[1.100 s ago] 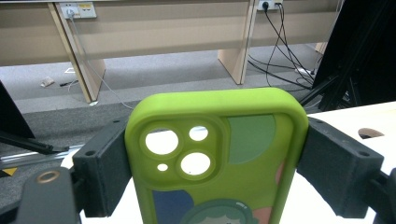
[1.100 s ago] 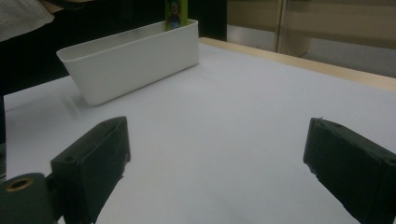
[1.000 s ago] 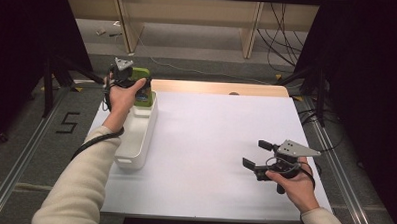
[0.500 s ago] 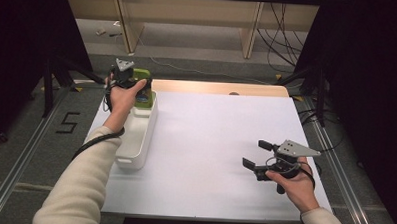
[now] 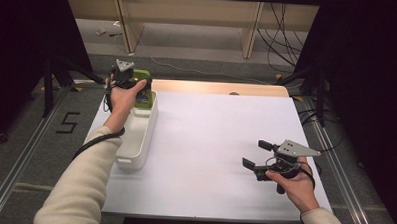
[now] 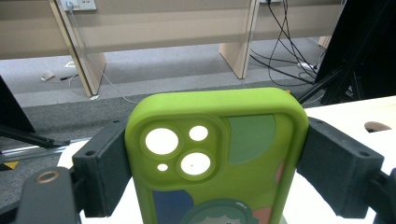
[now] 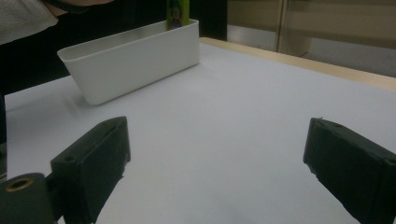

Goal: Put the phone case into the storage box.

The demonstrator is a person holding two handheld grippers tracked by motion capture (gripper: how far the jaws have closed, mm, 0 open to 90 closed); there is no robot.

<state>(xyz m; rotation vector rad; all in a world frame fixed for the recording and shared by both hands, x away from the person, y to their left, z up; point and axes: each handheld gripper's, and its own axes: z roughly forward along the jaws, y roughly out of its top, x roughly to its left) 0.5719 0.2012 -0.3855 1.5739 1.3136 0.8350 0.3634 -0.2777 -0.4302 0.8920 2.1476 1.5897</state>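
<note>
A lime-green phone case (image 6: 219,154) with camera cut-outs and a cartoon print stands upright between the jaws of my left gripper (image 6: 212,172), which press on both its long edges. From above, the case (image 5: 143,92) is at the far end of a long white bin (image 5: 140,135) on the table's left side, with my left gripper (image 5: 130,84) shut on it. My right gripper (image 5: 257,156) rests low over the white table at the near right, wide open with nothing between its jaws. In the right gripper view (image 7: 215,168) the bin (image 7: 135,60) and the case (image 7: 177,14) stand far off.
The white tabletop (image 5: 220,138) has a wooden strip (image 5: 217,87) along its far edge. Beyond it are grey floor, table legs and loose cables (image 5: 284,25). A metal rail (image 5: 30,146) runs along the left side.
</note>
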